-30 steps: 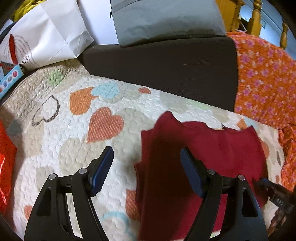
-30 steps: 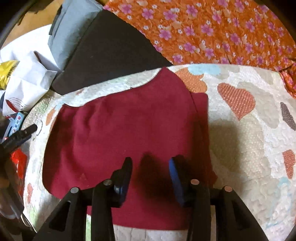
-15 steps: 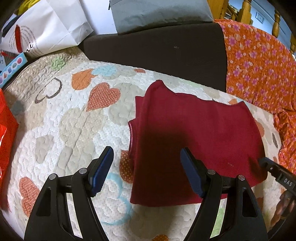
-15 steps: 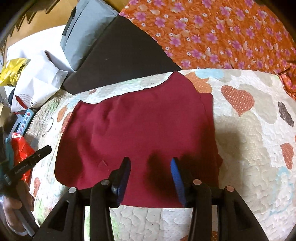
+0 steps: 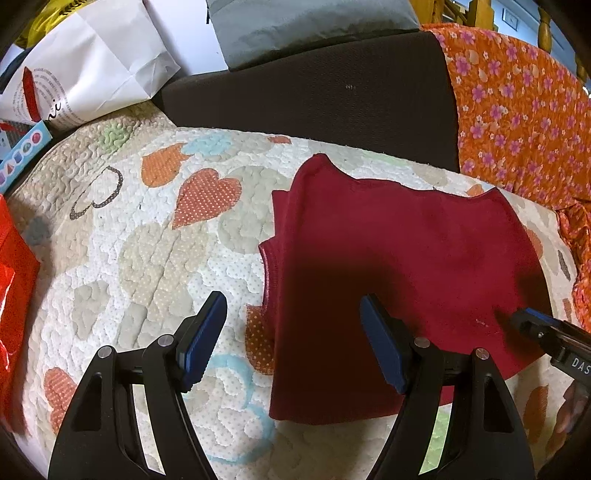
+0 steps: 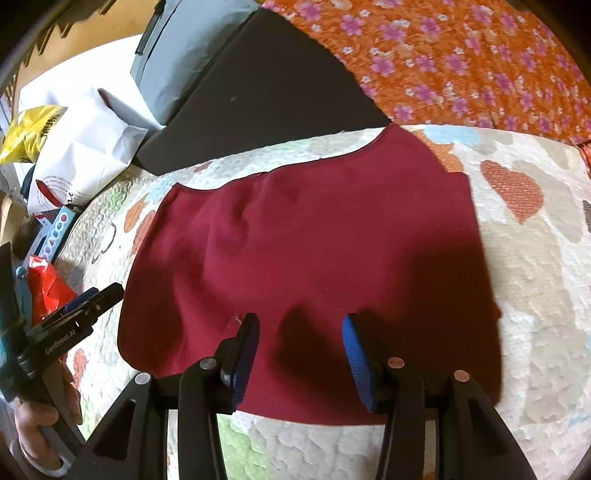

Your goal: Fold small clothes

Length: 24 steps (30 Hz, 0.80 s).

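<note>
A dark red garment lies flat on the heart-patterned quilt; it also shows in the right wrist view. My left gripper is open and empty, held above the garment's left edge. My right gripper is open and empty, above the garment's near edge. The right gripper's tip shows at the right of the left wrist view. The left gripper, held in a hand, shows at the left of the right wrist view.
A black cushion and a grey pillow lie behind the quilt. An orange floral cloth lies to the right. A white paper bag and a red bag are at the left.
Both grippers have pulled back and up from the garment, so more of it and the quilt shows. Both stayed open. The garment lies flat as before.
</note>
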Each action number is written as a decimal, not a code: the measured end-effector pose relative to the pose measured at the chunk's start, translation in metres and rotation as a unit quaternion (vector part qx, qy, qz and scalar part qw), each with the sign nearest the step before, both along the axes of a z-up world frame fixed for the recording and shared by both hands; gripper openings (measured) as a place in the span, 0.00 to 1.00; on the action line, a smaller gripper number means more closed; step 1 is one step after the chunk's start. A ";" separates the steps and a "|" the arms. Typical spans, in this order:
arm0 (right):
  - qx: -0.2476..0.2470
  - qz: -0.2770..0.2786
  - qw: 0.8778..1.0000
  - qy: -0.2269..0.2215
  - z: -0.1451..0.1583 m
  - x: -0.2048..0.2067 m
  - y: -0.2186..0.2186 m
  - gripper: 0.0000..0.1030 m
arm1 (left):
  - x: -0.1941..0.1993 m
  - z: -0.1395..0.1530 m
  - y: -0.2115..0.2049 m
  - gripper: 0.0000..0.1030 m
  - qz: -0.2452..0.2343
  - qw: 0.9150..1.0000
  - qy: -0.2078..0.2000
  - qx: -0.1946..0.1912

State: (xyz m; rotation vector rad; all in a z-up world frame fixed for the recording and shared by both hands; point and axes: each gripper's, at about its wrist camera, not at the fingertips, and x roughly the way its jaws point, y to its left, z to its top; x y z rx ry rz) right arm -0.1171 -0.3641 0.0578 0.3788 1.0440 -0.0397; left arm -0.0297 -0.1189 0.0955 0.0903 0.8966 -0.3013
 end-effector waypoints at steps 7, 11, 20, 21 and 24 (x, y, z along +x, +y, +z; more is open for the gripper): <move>-0.001 0.007 1.000 -0.004 0.000 0.013 0.011 0.44 | 0.004 -0.007 -0.007 0.73 -0.008 1.000 0.006 0.005; 0.001 0.012 1.000 -0.001 0.000 0.024 0.017 0.45 | 0.010 -0.012 -0.003 0.73 -0.002 1.000 0.022 -0.003; 0.011 0.046 0.999 -0.012 -0.003 0.078 0.049 0.45 | 0.024 -0.025 0.028 0.73 0.032 0.995 0.076 -0.055; 0.007 0.054 0.998 -0.015 -0.005 0.089 0.055 0.45 | 0.025 -0.027 0.031 0.73 0.033 0.994 0.081 -0.059; -0.014 0.060 0.998 -0.012 -0.014 0.114 0.068 0.45 | 0.028 -0.030 0.037 0.73 0.035 0.993 0.090 -0.062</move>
